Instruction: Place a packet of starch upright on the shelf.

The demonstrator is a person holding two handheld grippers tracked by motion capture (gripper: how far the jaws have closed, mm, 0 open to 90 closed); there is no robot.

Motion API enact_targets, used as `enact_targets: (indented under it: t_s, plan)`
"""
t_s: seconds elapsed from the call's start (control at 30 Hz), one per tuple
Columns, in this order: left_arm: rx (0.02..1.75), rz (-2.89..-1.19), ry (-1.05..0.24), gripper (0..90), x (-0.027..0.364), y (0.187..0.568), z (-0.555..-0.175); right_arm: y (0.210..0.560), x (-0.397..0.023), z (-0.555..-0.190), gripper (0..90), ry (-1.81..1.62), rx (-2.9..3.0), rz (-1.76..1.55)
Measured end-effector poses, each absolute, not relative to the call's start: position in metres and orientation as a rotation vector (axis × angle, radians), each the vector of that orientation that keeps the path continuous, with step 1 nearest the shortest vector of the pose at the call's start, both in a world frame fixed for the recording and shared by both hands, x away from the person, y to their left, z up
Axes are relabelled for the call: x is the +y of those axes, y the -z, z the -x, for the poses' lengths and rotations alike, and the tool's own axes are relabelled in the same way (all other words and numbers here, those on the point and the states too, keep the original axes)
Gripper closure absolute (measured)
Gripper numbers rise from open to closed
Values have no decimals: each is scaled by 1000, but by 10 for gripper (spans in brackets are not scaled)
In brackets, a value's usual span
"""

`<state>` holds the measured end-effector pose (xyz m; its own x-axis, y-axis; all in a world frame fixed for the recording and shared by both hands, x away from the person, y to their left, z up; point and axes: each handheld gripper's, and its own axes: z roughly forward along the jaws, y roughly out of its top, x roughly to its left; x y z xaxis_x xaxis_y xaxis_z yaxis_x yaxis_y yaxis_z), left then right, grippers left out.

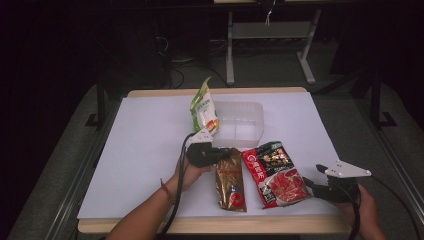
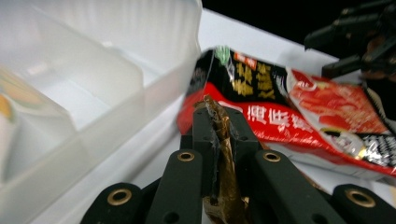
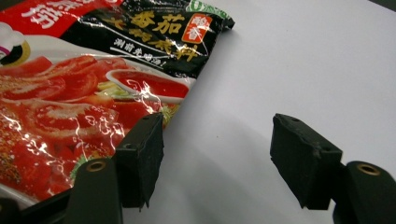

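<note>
Green-and-white packet (image 1: 204, 107) stands at the far left, leaning on the left wall of the clear plastic bin (image 1: 250, 131); bin sits mid-table toward the far edge, on the white table (image 1: 140, 150); its inner divider shows in my left gripper view (image 2: 93, 93). My left gripper (image 1: 226, 151) sits just in front of the bin; jaws clenched on the top edge of the gold packet (image 1: 230, 180); left gripper view shows the crinkled gold edge (image 2: 223, 154) pinched between the pads; rest of the gold packet lies flat, running toward me. Red-and-black packet (image 1: 276, 172) lies flat just right of the gold one, edges near or touching, can't tell which. My right gripper (image 1: 312, 176) is near the front right edge; jaws spread wide, gripping nothing; right gripper view has one pad at the red-and-black packet's (image 3: 93, 93) edge, other over bare table.
</note>
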<state>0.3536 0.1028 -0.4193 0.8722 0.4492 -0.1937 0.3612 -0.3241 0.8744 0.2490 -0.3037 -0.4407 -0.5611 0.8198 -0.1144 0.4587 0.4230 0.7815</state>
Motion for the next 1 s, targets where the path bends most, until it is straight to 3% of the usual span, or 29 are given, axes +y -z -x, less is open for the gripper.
enact_targets:
  t_s: [0.43, 1.0]
  plan:
    - [554, -1807, -181, 847, 129, 382, -336, 439, -304, -252, 340, -1006, 2182, -1082]
    - [547, -1752, -188, 853, 138, 373, -335, 437, -305, -250, 336, -1002, 2163, -1085]
